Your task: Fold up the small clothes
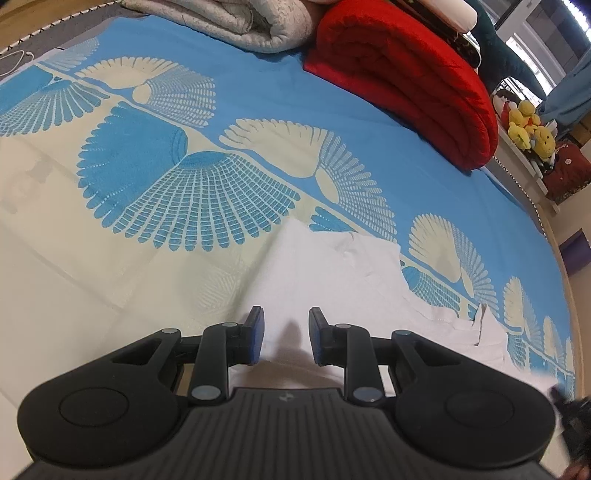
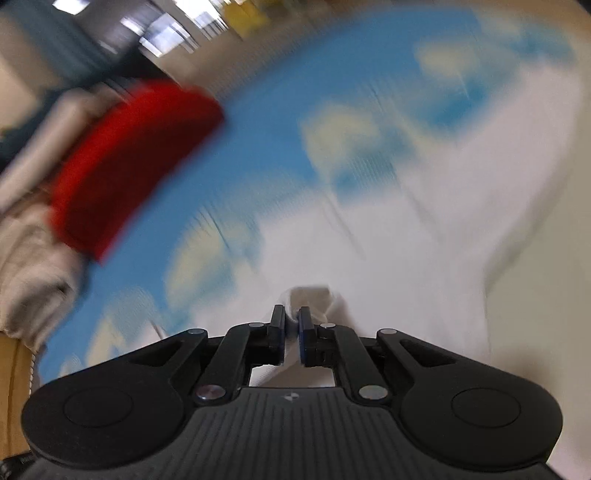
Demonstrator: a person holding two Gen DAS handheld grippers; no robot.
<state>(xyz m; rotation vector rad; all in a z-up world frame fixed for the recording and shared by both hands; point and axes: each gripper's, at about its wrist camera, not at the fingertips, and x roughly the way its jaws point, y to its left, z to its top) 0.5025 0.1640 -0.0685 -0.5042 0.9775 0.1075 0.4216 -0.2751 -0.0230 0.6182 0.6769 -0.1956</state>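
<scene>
Your bed [image 1: 258,99] fills both views, spread with a blue and cream cover printed with fan shapes. Along its far side lie a folded red blanket [image 1: 406,74] and, just beside that, a rolled grey quilt [image 1: 229,22]. Past the red blanket, off the bed's edge, yellow plush toys [image 1: 528,125] sit on a shelf.

The white garment [image 1: 332,266] you are folding lies on the cream part of the cover, near you, its far edge wrinkled and one corner standing up a little at the right.

Your left gripper [image 1: 284,336] hovers over the garment's near part with a narrow gap between its blue pads; nothing is between them, and its shadow falls on the cloth below.

Your right gripper [image 2: 291,332] is pinched almost fully together on a bunched fold of the white garment [image 2: 314,299], which pokes up past the fingertips (the rest of this view is badly smeared by motion, so only the red blanket [image 2: 129,166] and the blue cover can be made out).
</scene>
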